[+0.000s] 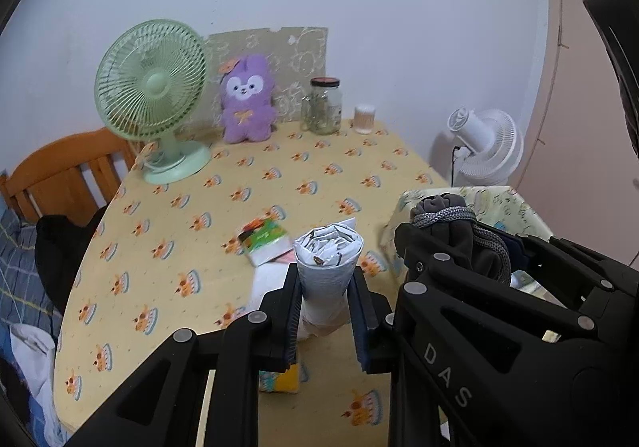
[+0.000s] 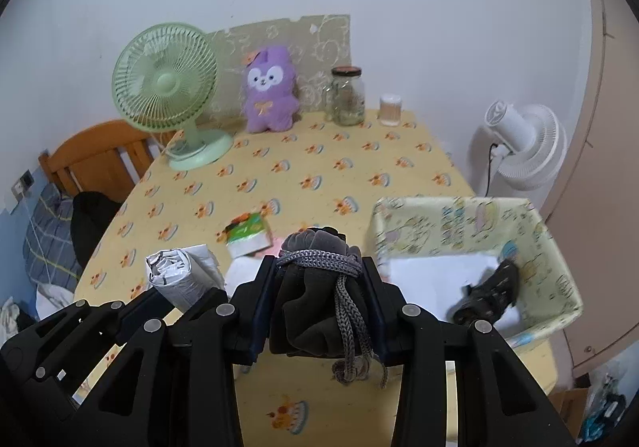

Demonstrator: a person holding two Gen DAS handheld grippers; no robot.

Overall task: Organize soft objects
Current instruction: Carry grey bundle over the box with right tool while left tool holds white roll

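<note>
I have both grippers side by side, angled down over the table (image 2: 359,175) — left gripper (image 1: 325,299) clamped on a white roll (image 1: 329,259), right gripper (image 2: 319,295) squeezing a grey pouch (image 2: 315,287).

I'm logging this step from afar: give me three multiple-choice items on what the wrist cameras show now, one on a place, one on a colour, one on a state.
1. Where does the purple plush toy sit?
A. In the fabric bin
B. At the far edge of the table, between the green fan and the glass jar
C. On the wooden chair

2. What colour is the pouch in the right gripper?
A. Dark grey
B. Red
C. Yellow

3. What is the left gripper doing?
A. Open over bare cloth
B. Shut on nothing
C. Clamped on a white rolled bundle

Key: B, it leans by the fan and jar; A, grey with braided cord; C, both pads press the roll.
</note>
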